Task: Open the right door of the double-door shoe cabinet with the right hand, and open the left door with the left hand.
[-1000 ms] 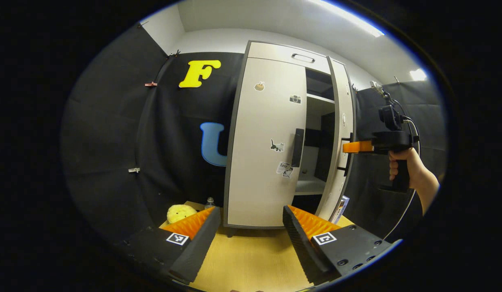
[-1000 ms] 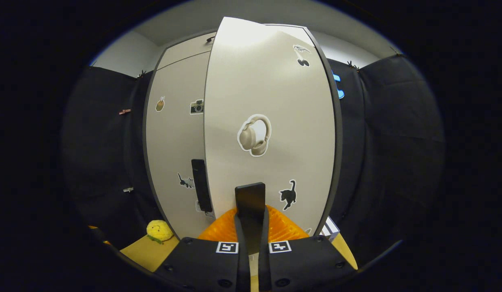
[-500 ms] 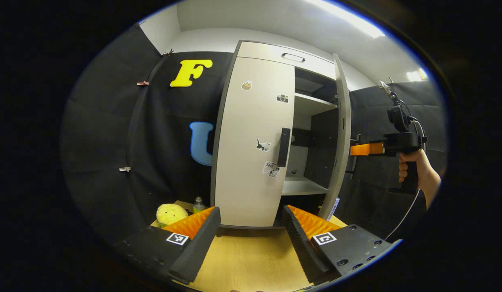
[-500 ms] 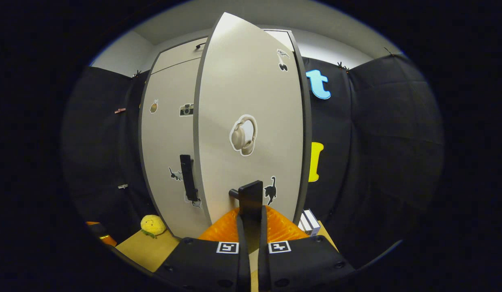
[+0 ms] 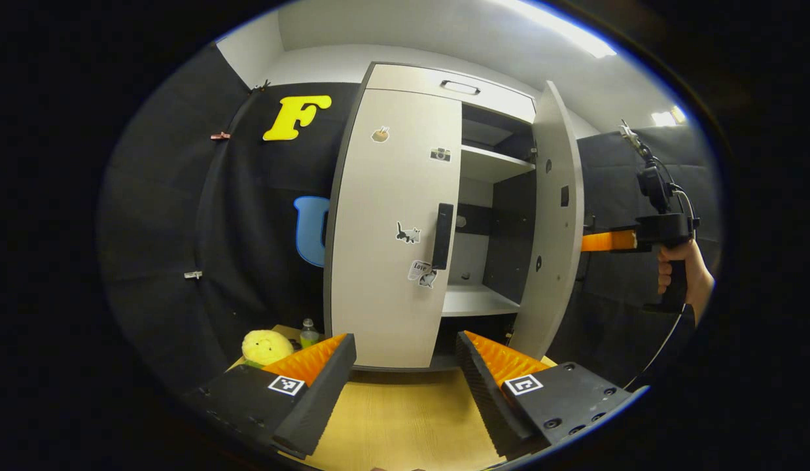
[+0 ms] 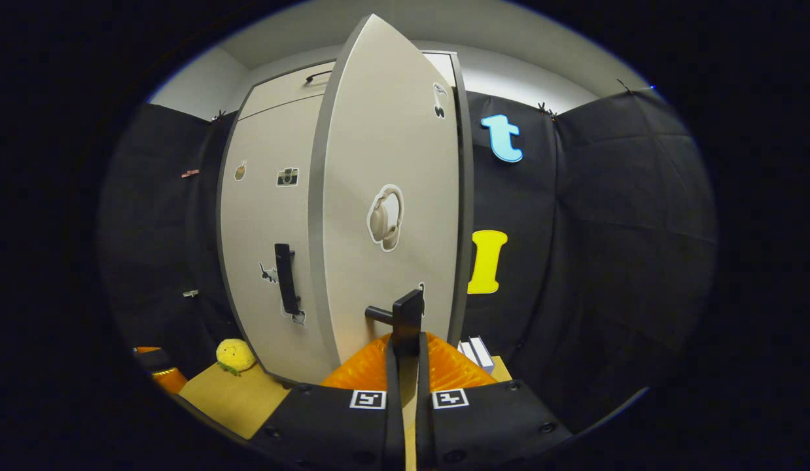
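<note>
The pale shoe cabinet's left door [image 5: 388, 229] is closed, its black handle [image 5: 442, 245] untouched. The right door [image 5: 554, 216] stands swung out, baring the shelves [image 5: 477, 301]. My right gripper [image 6: 405, 343] is shut on the right door's black handle [image 6: 405, 314]. In the left gripper view its orange fingers [image 5: 608, 241] reach behind the door's edge, with a hand [image 5: 683, 278] holding the grip. My left gripper [image 5: 405, 343] is open and holds nothing, low in front of the left door and well short of its handle.
The cabinet stands on a wooden floor board [image 5: 392, 418]. A yellow plush toy [image 5: 266, 345] and a small bottle [image 5: 307, 332] lie left of the cabinet. Books [image 6: 475, 353] lean at its right base. Black cloth walls close in on both sides.
The right door has swung farther open, pulled by the right gripper on its handle, and more of the shelves show. The left gripper stays open and has drifted slightly.
</note>
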`<state>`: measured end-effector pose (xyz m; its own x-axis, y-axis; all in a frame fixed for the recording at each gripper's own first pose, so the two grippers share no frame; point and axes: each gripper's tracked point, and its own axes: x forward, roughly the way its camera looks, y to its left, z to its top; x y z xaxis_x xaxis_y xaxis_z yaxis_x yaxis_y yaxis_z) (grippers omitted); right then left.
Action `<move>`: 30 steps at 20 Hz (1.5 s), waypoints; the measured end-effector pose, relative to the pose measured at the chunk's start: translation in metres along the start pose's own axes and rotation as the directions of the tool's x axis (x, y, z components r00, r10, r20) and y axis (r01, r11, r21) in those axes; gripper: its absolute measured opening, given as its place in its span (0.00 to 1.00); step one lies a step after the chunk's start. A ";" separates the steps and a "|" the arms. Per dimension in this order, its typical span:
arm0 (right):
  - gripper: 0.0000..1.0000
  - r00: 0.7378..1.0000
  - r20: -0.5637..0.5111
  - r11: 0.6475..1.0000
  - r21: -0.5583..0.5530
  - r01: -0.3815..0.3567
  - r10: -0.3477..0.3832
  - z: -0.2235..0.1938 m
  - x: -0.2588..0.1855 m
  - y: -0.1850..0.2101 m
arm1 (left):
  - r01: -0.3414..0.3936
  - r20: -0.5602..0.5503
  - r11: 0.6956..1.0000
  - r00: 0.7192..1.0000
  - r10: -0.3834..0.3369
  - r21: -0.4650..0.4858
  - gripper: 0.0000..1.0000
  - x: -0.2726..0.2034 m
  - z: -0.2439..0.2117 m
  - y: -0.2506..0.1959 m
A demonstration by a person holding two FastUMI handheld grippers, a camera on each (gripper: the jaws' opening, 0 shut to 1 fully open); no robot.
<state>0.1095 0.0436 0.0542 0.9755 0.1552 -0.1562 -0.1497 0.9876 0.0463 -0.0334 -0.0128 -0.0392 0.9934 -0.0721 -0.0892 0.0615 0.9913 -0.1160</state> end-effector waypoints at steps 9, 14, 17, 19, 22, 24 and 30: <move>0.05 0.998 -0.053 0.991 0.124 0.041 -0.035 -0.016 -0.009 -0.054 | 0.023 -0.017 1.000 1.000 -0.023 0.002 0.95 0.025 -0.003 -0.033; 0.07 0.999 -0.030 0.992 0.122 0.028 -0.025 -0.020 -0.012 -0.055 | 0.022 -0.021 1.000 1.000 -0.022 0.010 0.95 0.036 0.002 -0.036; 0.10 0.999 -0.011 0.992 0.114 0.051 -0.050 -0.024 -0.024 -0.061 | 0.021 -0.027 1.000 0.999 -0.020 0.023 0.95 0.041 0.001 -0.033; 0.09 0.997 0.009 0.992 0.095 0.077 -0.078 -0.025 -0.036 -0.067 | 0.026 -0.037 0.999 0.999 -0.025 0.025 0.95 0.045 -0.003 -0.030; 0.06 0.992 0.045 0.990 0.086 0.115 -0.119 -0.021 -0.050 -0.067 | 0.043 -0.052 0.999 0.998 -0.042 0.027 0.95 0.048 -0.007 -0.030; 0.06 0.989 0.081 0.990 0.088 0.114 -0.121 -0.018 -0.058 -0.056 | 0.066 -0.053 0.997 0.996 -0.065 0.025 0.95 0.048 -0.008 -0.032; 0.21 0.994 0.104 0.995 0.094 0.034 -0.043 -0.027 -0.068 0.002 | 0.134 -0.058 0.991 0.989 -0.133 0.004 0.95 0.029 -0.014 -0.030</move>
<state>0.0389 0.0355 0.0384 0.9925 0.1091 -0.0548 -0.1010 0.9859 0.1333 -0.0076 -0.0458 -0.0518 0.9690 -0.2099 -0.1302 0.1943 0.9733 -0.1225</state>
